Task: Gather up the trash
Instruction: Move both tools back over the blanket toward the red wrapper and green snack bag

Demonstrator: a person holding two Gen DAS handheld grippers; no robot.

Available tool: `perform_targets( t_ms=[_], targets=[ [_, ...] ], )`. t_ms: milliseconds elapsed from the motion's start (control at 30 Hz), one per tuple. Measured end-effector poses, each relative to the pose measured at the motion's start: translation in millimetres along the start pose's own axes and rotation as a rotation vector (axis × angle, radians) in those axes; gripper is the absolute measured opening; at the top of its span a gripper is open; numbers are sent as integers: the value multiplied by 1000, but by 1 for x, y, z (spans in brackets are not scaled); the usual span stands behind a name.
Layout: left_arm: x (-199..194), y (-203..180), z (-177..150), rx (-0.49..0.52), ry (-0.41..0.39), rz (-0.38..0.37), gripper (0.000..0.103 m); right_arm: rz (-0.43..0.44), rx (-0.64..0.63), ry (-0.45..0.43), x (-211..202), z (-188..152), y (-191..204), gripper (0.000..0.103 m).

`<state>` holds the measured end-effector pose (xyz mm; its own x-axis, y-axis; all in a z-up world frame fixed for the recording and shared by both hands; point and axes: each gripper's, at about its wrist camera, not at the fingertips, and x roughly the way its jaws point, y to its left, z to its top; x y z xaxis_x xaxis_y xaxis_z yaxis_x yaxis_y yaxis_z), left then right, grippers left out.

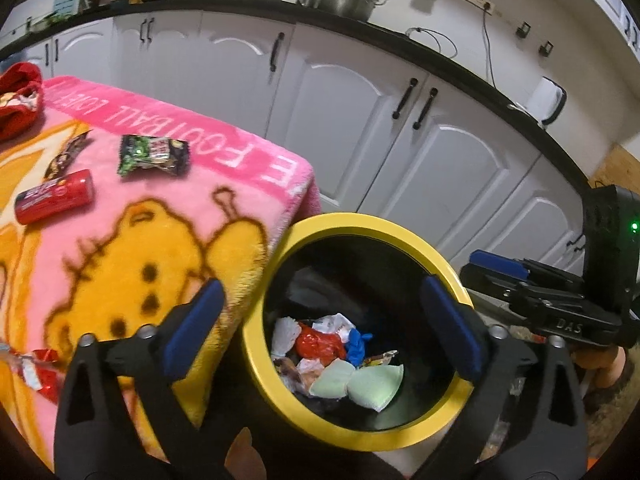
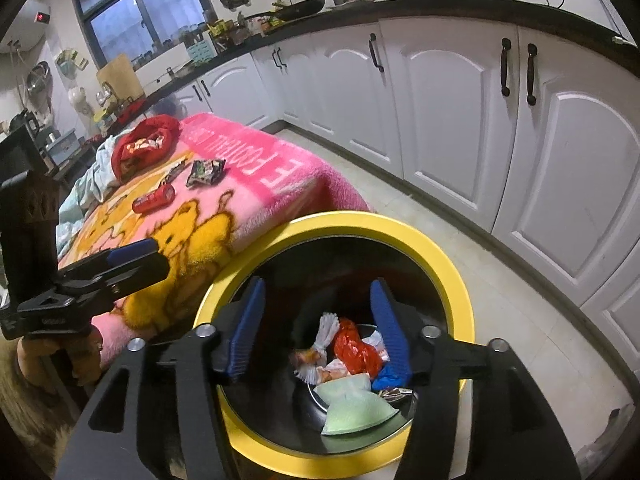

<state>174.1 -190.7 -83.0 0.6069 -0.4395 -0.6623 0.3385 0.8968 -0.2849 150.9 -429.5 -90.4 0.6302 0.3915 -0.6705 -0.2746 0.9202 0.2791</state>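
Observation:
A black bin with a yellow rim (image 1: 360, 232) (image 2: 448, 264) stands beside the blanket-covered table. It holds crumpled wrappers: pale green (image 1: 360, 384), red (image 1: 320, 344) and blue (image 1: 358, 346). My left gripper (image 1: 322, 288) hovers open over the bin mouth with nothing between its fingers. My right gripper (image 2: 318, 284) is also open and empty above the bin, and shows at the right in the left wrist view (image 1: 484, 266). On the pink blanket (image 1: 224, 200) lie a green-black snack packet (image 1: 154, 156), a red tube (image 1: 54, 196), a dark wrapper (image 1: 66, 152) and a red-white wrapper (image 1: 36, 368).
A red pouch with wrappers (image 2: 144, 144) sits at the table's far end. White cabinets (image 2: 448, 120) under a black counter line the far and right sides. Tiled floor (image 2: 520, 320) lies between the bin and the cabinets. A white kettle (image 1: 550, 100) stands on the counter.

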Motion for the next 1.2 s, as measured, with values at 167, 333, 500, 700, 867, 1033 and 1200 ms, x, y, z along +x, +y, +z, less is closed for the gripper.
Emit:
perform_targets(
  t_ms=[167, 333, 500, 700, 867, 1033, 1200],
  targets=[
    [-15, 5, 2, 3, -35, 41, 92, 5, -6, -20, -5, 5, 6, 63],
    [-34, 16, 6, -4, -84, 81, 92, 21, -23, -42, -10, 12, 19, 64],
    [-52, 26, 10, -24, -128, 112, 92, 35, -48, -57, -12, 18, 34, 64],
    [-72, 42, 12, -47, -178, 165, 92, 59, -92, -69, -11, 27, 59, 64],
    [-89, 56, 12, -70, -212, 206, 92, 78, -135, -79, -9, 36, 80, 65],
    [-102, 74, 9, -104, -232, 241, 92, 95, -177, -73, 0, 47, 100, 65],
    [-114, 91, 5, -115, -255, 293, 92, 113, -224, -70, 15, 60, 124, 65]
  ],
)
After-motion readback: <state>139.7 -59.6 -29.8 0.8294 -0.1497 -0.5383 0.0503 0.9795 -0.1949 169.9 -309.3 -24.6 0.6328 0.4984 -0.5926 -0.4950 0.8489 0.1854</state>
